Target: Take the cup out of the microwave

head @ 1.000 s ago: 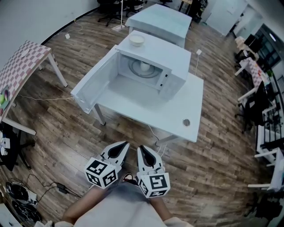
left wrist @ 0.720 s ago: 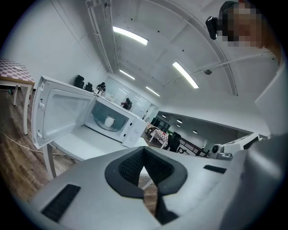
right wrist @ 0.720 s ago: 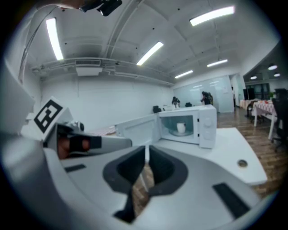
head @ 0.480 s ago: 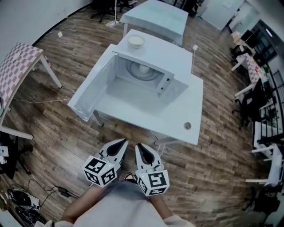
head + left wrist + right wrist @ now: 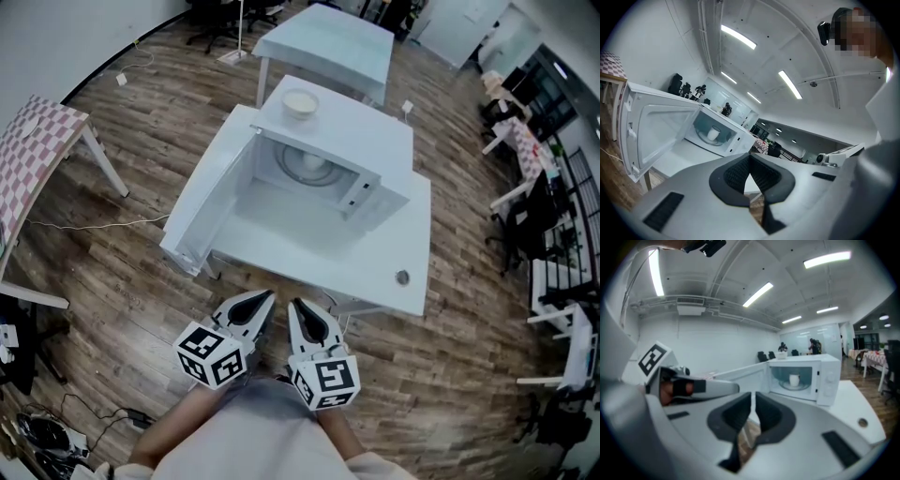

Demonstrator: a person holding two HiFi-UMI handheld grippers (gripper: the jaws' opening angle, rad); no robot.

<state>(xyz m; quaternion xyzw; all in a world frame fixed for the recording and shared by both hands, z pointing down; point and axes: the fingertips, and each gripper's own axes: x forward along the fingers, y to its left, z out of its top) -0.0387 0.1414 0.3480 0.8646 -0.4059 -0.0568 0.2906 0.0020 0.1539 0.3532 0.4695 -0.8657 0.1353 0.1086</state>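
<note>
Now nearer microwave, cup inside, left gripper, right gripper closed, empty

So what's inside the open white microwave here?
A white cup stands on the round glass turntable inside the white microwave. What the cup holds cannot be seen, and the microwave's roof covers the cavity's back from the head view.

A wood-plank floor runs under a white table. A second white table stands behind it and a checkered-top table off to the left. Dark office chairs crowd the right side, a pale wall closes the left, and long strip lights cross the white ceiling.
</note>
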